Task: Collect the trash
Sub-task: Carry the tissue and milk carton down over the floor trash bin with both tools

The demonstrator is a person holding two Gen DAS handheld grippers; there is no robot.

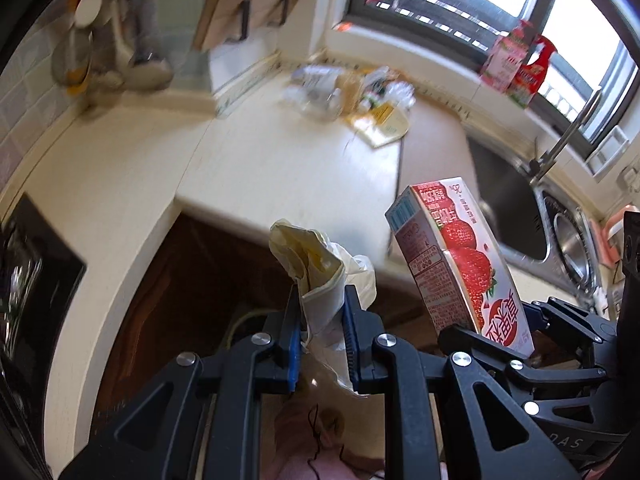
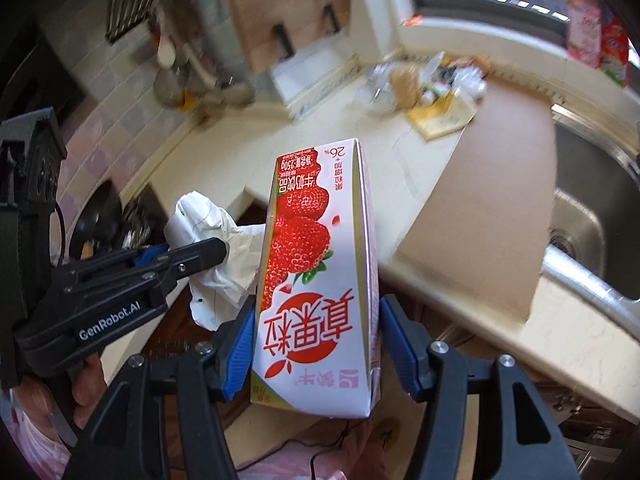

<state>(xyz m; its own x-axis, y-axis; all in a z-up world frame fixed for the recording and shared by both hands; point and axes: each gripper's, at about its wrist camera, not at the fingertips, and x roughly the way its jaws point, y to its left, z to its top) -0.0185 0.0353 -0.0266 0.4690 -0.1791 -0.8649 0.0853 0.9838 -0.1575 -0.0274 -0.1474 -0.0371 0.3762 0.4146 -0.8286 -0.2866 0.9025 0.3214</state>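
My left gripper [image 1: 322,300] is shut on a crumpled white and yellowish plastic wrapper [image 1: 316,264], held in the air in front of the counter edge. Its blue pads [image 1: 294,332] press the wrapper from both sides. My right gripper [image 2: 318,308] is shut on a strawberry milk carton [image 2: 316,264], which stands upright between the blue pads [image 2: 240,344]. In the left wrist view the carton [image 1: 452,256] and the right gripper [image 1: 496,320] are at the right. In the right wrist view the left gripper [image 2: 200,256] and the wrapper [image 2: 216,236] are at the left, beside the carton.
A heap of wrappers and clear bottles [image 1: 344,92] lies in the counter's [image 1: 280,168] far corner. A steel sink [image 2: 592,216] with a tap [image 1: 560,148] is at the right, with a brown board [image 2: 488,200] beside it. Cartons [image 1: 516,64] stand on the windowsill. A black hob [image 1: 28,288] is at the left.
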